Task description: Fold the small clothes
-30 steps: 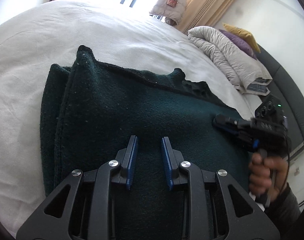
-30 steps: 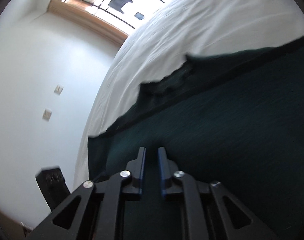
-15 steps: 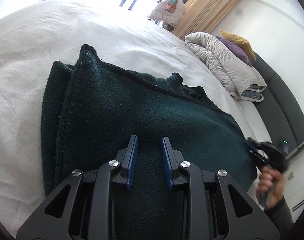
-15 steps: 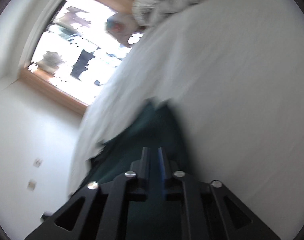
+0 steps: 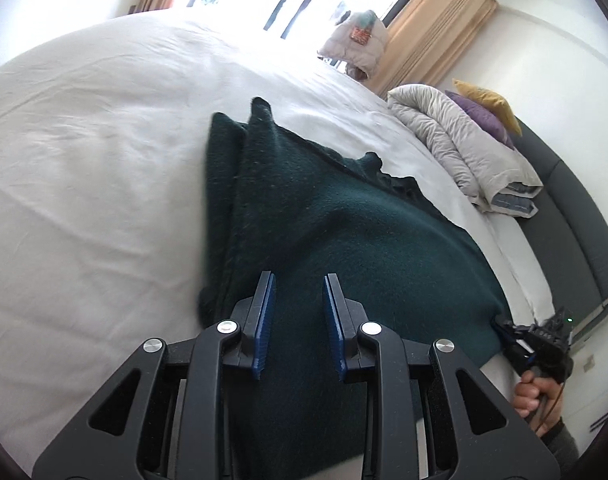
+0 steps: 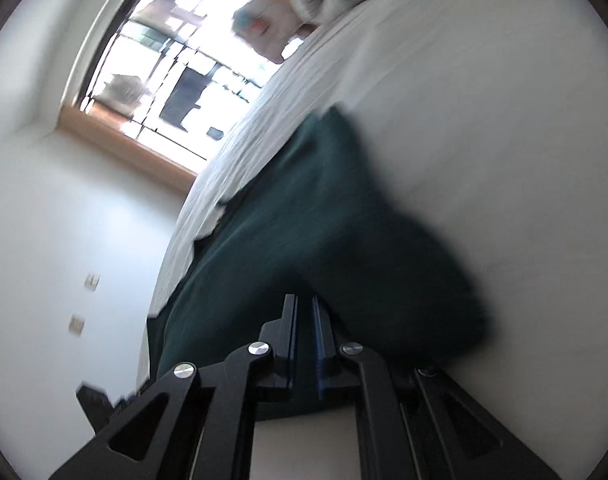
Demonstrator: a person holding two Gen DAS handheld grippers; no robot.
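A dark green knitted garment (image 5: 336, 232) lies folded on the white bed (image 5: 83, 168). My left gripper (image 5: 297, 312) is open and hovers over the garment's near part, its jaws apart with cloth below them. My right gripper (image 5: 504, 330) shows at the garment's right corner in the left wrist view. In the right wrist view my right gripper (image 6: 304, 320) has its jaws nearly together, pinching the edge of the garment (image 6: 304, 220), which lifts and bunches toward it. That view is blurred.
A rolled beige duvet (image 5: 456, 148) with purple and yellow cushions (image 5: 484, 108) lies at the bed's right end against a dark headboard (image 5: 576, 216). A window with tan curtains (image 5: 428, 32) is behind. A white wall with switches (image 6: 83, 300) stands beside the bed.
My right gripper moved from on top of the garment to its right corner and closed on the edge. My left gripper drew back and rose; its jaws stayed open.
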